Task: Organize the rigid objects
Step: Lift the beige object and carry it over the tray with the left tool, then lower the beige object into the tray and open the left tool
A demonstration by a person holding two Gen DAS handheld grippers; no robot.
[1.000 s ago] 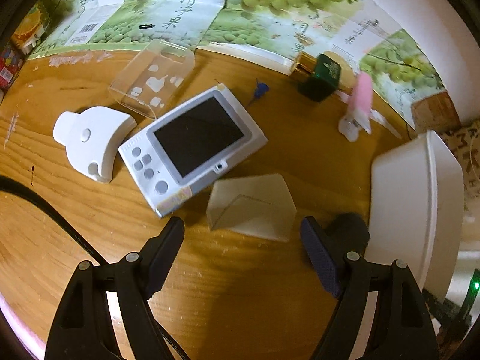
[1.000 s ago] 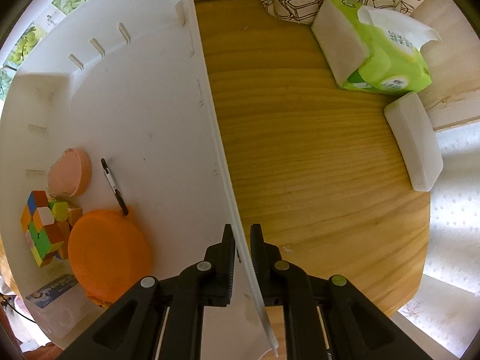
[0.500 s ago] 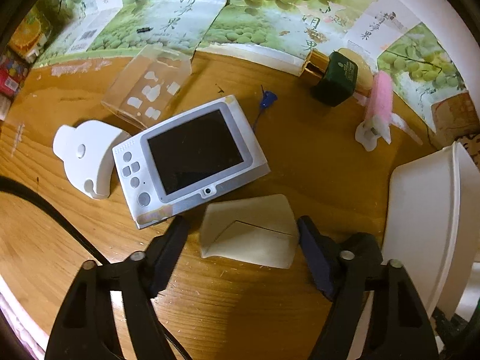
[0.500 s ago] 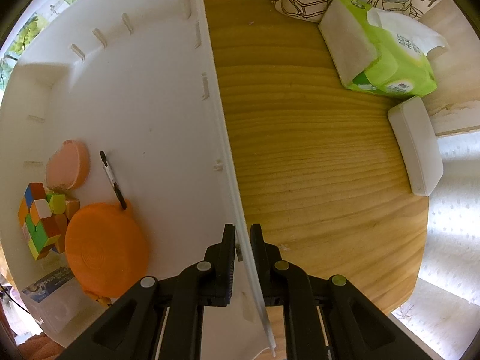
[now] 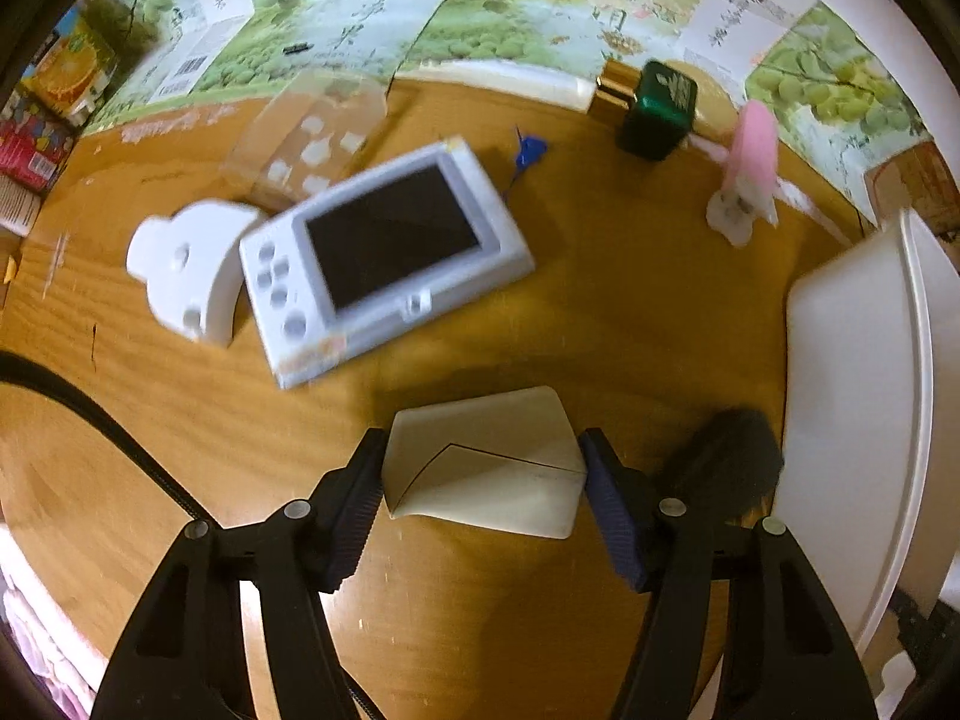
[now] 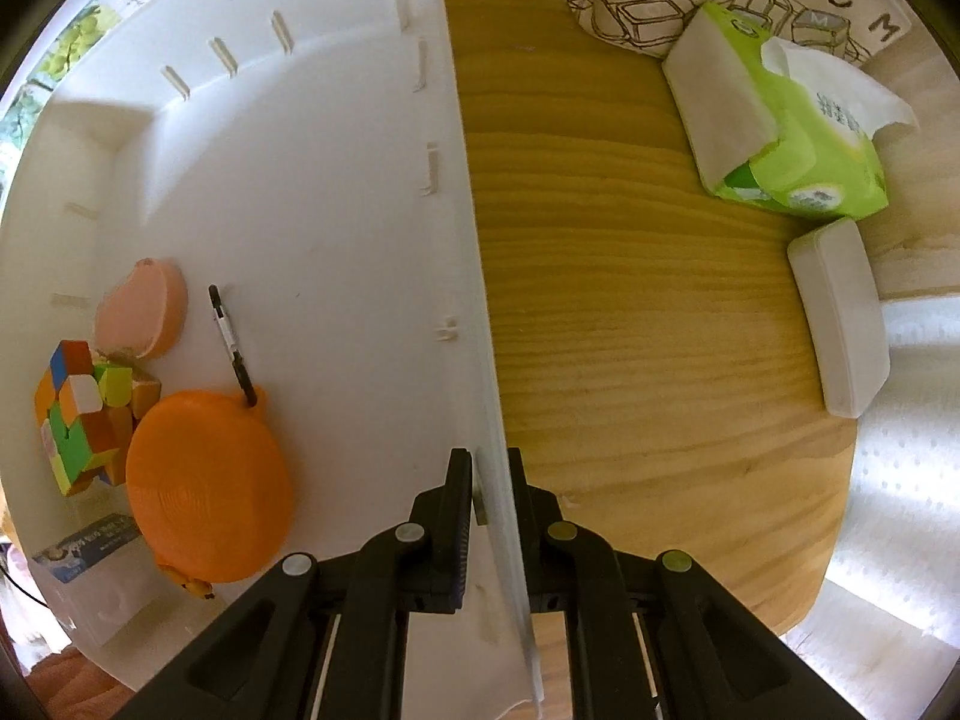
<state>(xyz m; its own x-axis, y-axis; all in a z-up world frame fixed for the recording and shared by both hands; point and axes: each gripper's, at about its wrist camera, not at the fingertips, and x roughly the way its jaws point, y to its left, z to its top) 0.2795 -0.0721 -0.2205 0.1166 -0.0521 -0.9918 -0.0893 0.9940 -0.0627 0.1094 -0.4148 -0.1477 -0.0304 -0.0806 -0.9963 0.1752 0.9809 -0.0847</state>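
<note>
A cream wedge-shaped piece lies on the wooden table, and my left gripper points down over it with both pads against its left and right ends. To its right stands the white bin. My right gripper is shut on that white bin's side wall, one finger inside and one outside. In the bin lie an orange disc, a coloured puzzle cube, a pink shell-shaped piece and a black pen.
Beyond the wedge lie a white screen device, a white curved piece, a clear case, a blue pin, a green box and a pink fan. A black fuzzy thing sits by the bin. A tissue pack and white box lie right of the bin.
My left gripper has come forward over the cream wedge and its jaws have narrowed from wide apart onto the wedge's ends. The right gripper keeps its hold on the bin wall.
</note>
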